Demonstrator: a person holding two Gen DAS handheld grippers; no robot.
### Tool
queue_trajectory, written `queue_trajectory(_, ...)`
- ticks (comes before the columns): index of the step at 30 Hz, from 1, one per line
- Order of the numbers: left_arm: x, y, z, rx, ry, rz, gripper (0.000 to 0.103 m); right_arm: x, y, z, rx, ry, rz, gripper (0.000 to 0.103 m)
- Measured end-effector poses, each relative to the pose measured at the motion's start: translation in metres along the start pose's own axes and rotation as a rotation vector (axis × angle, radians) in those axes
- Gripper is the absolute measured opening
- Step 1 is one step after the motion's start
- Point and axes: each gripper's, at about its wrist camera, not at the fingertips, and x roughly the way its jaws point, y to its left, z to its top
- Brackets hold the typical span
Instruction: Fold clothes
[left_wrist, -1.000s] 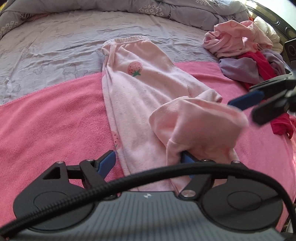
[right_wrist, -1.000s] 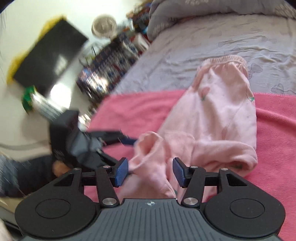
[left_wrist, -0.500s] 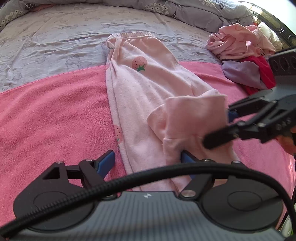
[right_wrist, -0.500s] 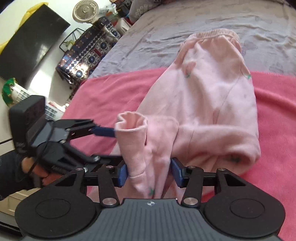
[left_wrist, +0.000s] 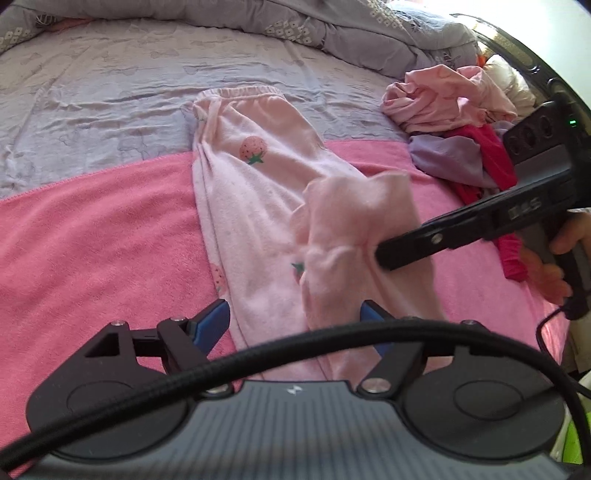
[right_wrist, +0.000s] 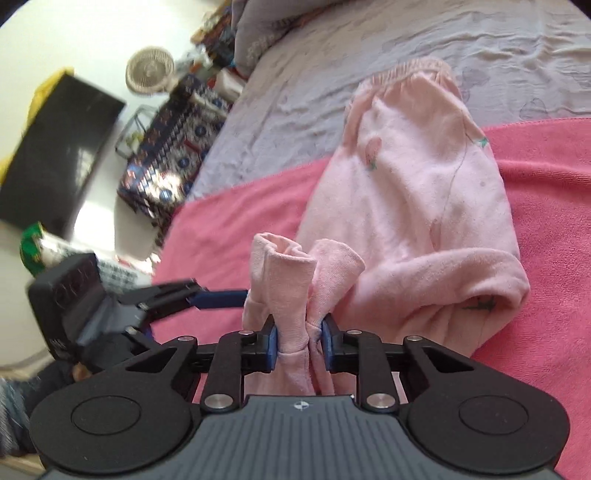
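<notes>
Pale pink strawberry-print trousers (left_wrist: 251, 177) lie lengthwise on a pink towel (left_wrist: 96, 236), waistband at the far end. The leg cuffs (left_wrist: 354, 229) are lifted and bunched over the legs. My right gripper (right_wrist: 299, 341) is shut on the bunched cuffs (right_wrist: 295, 280); it shows in the left wrist view (left_wrist: 388, 254) coming in from the right. My left gripper (left_wrist: 295, 325) is open, its fingers either side of the trouser legs near the camera; its right finger is partly hidden by cloth. It shows at the left of the right wrist view (right_wrist: 221, 295).
A grey-lilac bedsheet (left_wrist: 110, 92) covers the bed beyond the towel, with a rolled quilt (left_wrist: 332, 33) at the far edge. A heap of pink, red and lilac clothes (left_wrist: 461, 125) lies at the right. Left of the bed are a patterned box (right_wrist: 170, 147) and a fan (right_wrist: 149, 70).
My right gripper has shut on the bunched cuffs, which it only straddled before. The cuffs now stand higher. My left gripper stays open in place.
</notes>
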Motion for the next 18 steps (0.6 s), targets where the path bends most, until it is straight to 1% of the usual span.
queue_trajectory(1, -0.006, -0.002, 0.003, 0.000, -0.015, 0.006, 0.078, -0.006, 0.005, 0.004, -0.001, -0.026, 0.020, 0.024)
queue_trajectory(5, -0.045, -0.004, 0.016, -0.015, -0.121, -0.008, 0.079, -0.019, 0.027, 0.047, -0.129, -0.120, 0.018, 0.024)
queue_trajectory(7, -0.056, -0.007, 0.023, -0.006, -0.144, 0.000, 0.079, -0.026, 0.037, 0.069, -0.193, -0.167, 0.017, 0.024)
queue_trajectory(9, -0.055, -0.012, 0.028, 0.020, -0.154, -0.003, 0.080, -0.031, 0.047, 0.091, -0.256, -0.211, 0.009, 0.024)
queue_trajectory(10, -0.053, -0.015, 0.029, 0.033, -0.156, -0.004, 0.081, -0.023, 0.042, 0.106, -0.280, -0.220, -0.025, 0.024)
queue_trajectory(12, -0.035, -0.023, 0.028, 0.061, -0.134, -0.006, 0.081, -0.001, 0.027, 0.135, -0.287, -0.204, -0.057, 0.024)
queue_trajectory(13, -0.026, -0.027, 0.028, 0.075, -0.123, -0.006, 0.081, 0.012, 0.015, 0.145, -0.276, -0.202, -0.087, 0.024)
queue_trajectory(16, 0.000, -0.043, 0.020, 0.133, -0.106, 0.006, 0.081, 0.046, -0.018, 0.170, -0.233, -0.202, -0.160, 0.024)
queue_trajectory(18, 0.013, -0.052, 0.011, 0.162, -0.087, 0.000, 0.081, 0.063, -0.036, 0.181, -0.200, -0.200, -0.181, 0.024)
